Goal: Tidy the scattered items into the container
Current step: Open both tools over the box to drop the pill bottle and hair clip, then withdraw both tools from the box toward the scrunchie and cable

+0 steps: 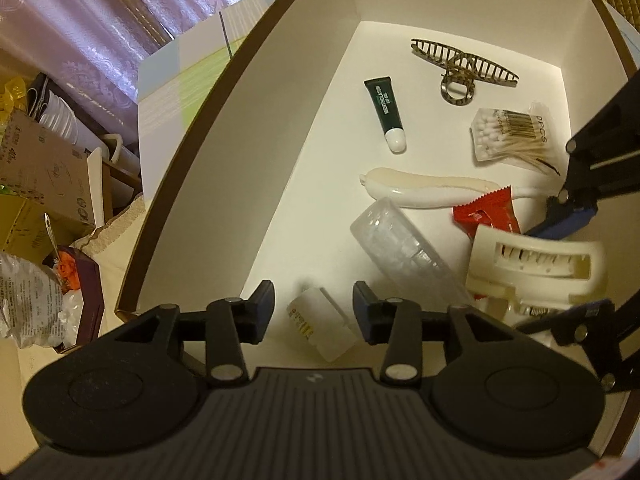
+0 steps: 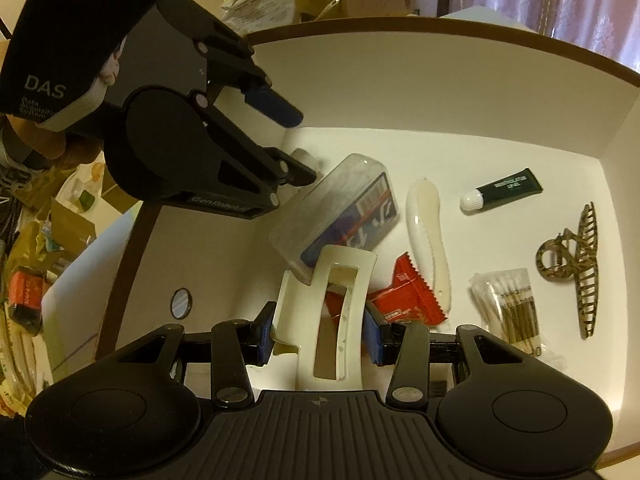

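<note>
A white box with a brown rim [image 1: 248, 160] [image 2: 400, 88] fills both views. On its floor lie a green tube [image 1: 386, 114] [image 2: 504, 190], a leopard-print hair claw [image 1: 464, 68] [image 2: 576, 268], a cotton swab pack [image 1: 512, 136] [image 2: 508, 304], a white handle [image 1: 424, 190] [image 2: 426, 232], a red packet [image 1: 488, 212] [image 2: 408, 292] and a clear plastic case [image 1: 400, 248] [image 2: 336, 212]. My left gripper [image 1: 314, 304] [image 2: 292, 140] is open above a small white bottle [image 1: 320, 328]. My right gripper [image 2: 320, 336] [image 1: 576, 264] is shut on a cream hair claw [image 2: 336, 304] [image 1: 536, 268] low inside the box.
Outside the box on the left are cardboard cartons [image 1: 44, 168], stacked white bowls [image 1: 60, 116], a crinkled plastic bag [image 1: 28, 296] and a dark tray [image 1: 88, 304]. Purple curtains [image 1: 100, 20] hang behind. A red-and-black pack [image 2: 26, 296] lies beside the box.
</note>
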`<move>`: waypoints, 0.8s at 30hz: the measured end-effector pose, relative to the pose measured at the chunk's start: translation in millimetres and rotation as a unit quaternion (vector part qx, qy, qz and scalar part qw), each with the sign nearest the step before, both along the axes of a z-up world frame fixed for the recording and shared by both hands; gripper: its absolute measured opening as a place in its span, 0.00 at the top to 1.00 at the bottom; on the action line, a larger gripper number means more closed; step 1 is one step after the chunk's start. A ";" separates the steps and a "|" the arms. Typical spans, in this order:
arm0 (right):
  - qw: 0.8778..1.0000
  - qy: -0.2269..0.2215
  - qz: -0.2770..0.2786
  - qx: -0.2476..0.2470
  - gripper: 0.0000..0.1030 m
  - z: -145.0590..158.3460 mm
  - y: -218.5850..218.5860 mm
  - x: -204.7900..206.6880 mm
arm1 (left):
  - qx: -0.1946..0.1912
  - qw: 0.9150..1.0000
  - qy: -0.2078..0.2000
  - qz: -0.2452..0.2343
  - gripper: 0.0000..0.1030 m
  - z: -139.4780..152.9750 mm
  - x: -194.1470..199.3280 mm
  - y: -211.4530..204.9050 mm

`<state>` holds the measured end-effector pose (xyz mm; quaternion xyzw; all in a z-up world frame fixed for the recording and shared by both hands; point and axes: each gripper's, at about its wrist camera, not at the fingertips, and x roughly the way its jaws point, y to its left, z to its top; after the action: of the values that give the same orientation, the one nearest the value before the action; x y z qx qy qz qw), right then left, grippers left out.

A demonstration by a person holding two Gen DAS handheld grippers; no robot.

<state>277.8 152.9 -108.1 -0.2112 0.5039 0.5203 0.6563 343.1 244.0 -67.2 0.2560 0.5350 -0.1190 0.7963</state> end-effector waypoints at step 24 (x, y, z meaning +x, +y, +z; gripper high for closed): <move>0.995 -0.085 -0.040 0.031 0.09 48.6 -47.3 -7.2 | -0.063 0.995 -0.056 0.060 0.22 49.2 -31.3 13.7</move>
<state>270.6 105.5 -59.5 -0.2140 0.4379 0.4893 0.7232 311.8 257.7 -18.0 0.1789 0.4953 -0.0903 0.8453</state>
